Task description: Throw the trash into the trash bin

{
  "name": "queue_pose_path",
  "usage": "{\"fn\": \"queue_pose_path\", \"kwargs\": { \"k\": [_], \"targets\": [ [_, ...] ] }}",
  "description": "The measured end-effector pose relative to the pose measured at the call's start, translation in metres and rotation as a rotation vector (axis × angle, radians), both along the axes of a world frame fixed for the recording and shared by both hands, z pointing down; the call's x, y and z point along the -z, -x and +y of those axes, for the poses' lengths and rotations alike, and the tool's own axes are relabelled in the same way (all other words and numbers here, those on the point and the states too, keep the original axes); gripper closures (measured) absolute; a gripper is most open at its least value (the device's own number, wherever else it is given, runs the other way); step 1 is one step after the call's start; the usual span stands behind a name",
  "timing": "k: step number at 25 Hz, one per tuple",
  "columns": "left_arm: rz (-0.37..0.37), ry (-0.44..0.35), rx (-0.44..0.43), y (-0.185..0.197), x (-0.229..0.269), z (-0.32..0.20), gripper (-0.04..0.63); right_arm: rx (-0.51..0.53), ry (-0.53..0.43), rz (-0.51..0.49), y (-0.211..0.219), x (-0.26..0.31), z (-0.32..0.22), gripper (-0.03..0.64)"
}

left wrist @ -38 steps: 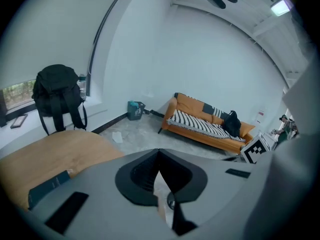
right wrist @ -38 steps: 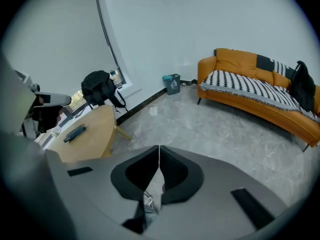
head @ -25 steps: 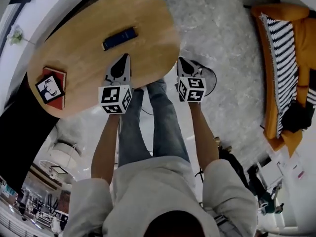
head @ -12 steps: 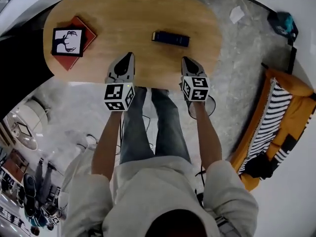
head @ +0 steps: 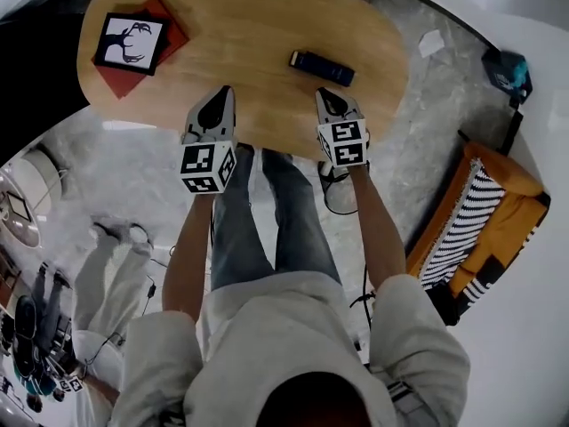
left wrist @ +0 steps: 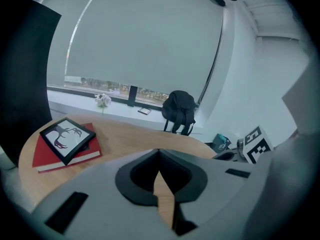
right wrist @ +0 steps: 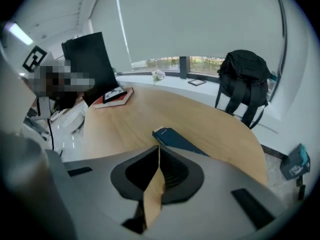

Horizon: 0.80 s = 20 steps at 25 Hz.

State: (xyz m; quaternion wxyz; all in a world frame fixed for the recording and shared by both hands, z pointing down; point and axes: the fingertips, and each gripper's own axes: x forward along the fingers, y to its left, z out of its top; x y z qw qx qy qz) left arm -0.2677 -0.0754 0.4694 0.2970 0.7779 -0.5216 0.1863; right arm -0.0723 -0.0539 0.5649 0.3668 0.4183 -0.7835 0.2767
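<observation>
A flat dark blue box (head: 321, 68) lies on the oval wooden table (head: 267, 25), just beyond my right gripper (head: 329, 101). The right gripper view shows that box (right wrist: 177, 140) right ahead of the shut, empty right gripper (right wrist: 159, 149). My left gripper (head: 218, 107) hovers over the table's near edge, and in its own view the left gripper (left wrist: 159, 153) is shut with nothing held. A white scrap (head: 430, 43) lies on the floor past the table's right end. A round rim (head: 342, 194) shows on the floor under my right forearm; I cannot tell what it is.
A framed picture (head: 131, 41) rests on a red book (head: 169, 34) at the table's left end. A black backpack (right wrist: 246, 79) stands behind the table by the window. A teal object (head: 507, 71) and an orange sofa (head: 484, 229) are at the right. Another person (head: 107, 274) stands at the lower left.
The view has swung round, so the table now spans the top and the blue box sits to the right. Both grippers moved along the near table edge. A person came into view.
</observation>
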Motion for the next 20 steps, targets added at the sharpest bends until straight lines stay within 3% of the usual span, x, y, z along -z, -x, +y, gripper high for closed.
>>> {"fn": "queue_pose_path", "kwargs": {
  "k": [5,12,13,14,15,20],
  "targets": [
    [0.009,0.003,0.007,-0.001,-0.002,0.004,0.577,0.212,-0.019,0.118,0.012,-0.004,0.004,0.583],
    [0.013,0.009,-0.013,-0.002,-0.004,0.004,0.577,0.597,-0.038,0.360,0.021,-0.023,0.003,0.580],
    [0.013,0.008,-0.015,-0.002,-0.003,0.004,0.577,0.640,-0.028,0.379,0.021,-0.027,0.002,0.547],
    [0.014,0.007,-0.017,-0.003,-0.003,0.003,0.577,0.670,-0.013,0.395,0.020,-0.032,0.000,0.407],
    [0.015,0.006,-0.018,-0.003,-0.003,0.003,0.577,0.687,0.000,0.412,0.019,-0.037,-0.003,0.348],
    [0.018,0.012,-0.028,0.000,-0.006,0.005,0.577,0.689,0.031,0.482,0.012,-0.056,-0.025,0.328]
  ]
}}
